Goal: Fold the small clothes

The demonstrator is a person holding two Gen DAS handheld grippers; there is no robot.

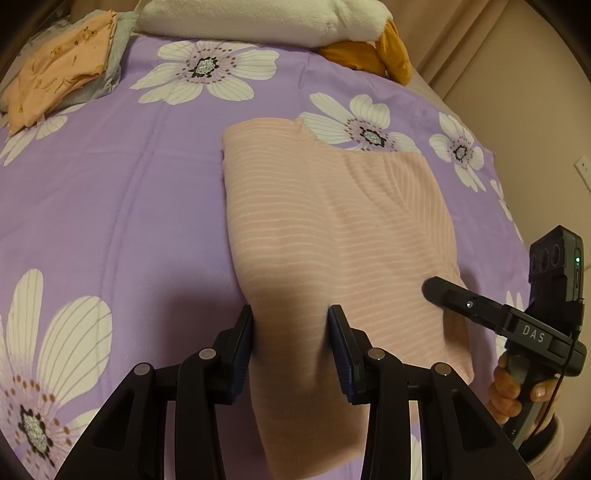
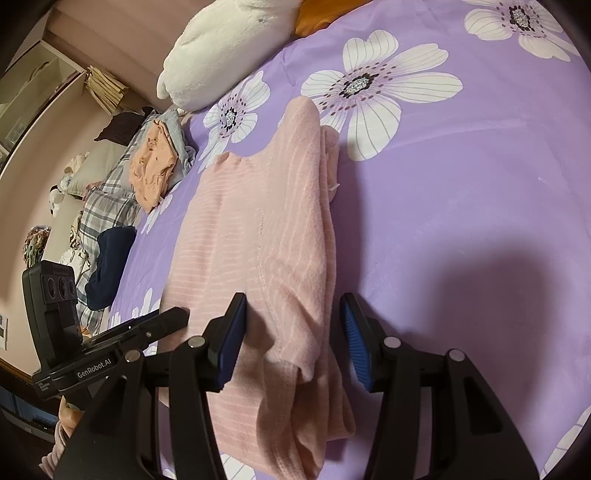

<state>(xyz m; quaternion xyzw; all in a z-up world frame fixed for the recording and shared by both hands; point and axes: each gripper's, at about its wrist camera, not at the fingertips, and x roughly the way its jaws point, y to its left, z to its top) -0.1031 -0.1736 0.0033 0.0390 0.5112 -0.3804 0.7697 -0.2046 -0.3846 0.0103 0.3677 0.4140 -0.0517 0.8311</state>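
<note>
On the bed, in the left wrist view, the pink garment lies partly folded, its long axis running away from the camera toward the pillow. The left gripper stands at the near end with its jaws released, one finger at the garment's left edge, the other over the cloth, straddling its left half. Whether the tips touch the fabric is unclear. The right gripper shows at the right, its finger tip over the garment's right edge, the right hand on its handle. Left of the garment is a wide stretch of bare purple cover; a folded stack sits far off at the top left.

In the right wrist view, the garment again runs lengthwise away from the camera, with a folded-over ridge along its right side. The right gripper has its jaws released, straddling that ridge at the near end, gripping nothing. The left gripper lies just to the left, over the same near end. Right of the garment the cover is open.

Both grippers look equally near the near hem, so a fold away along the long axis seems likeliest.
</note>
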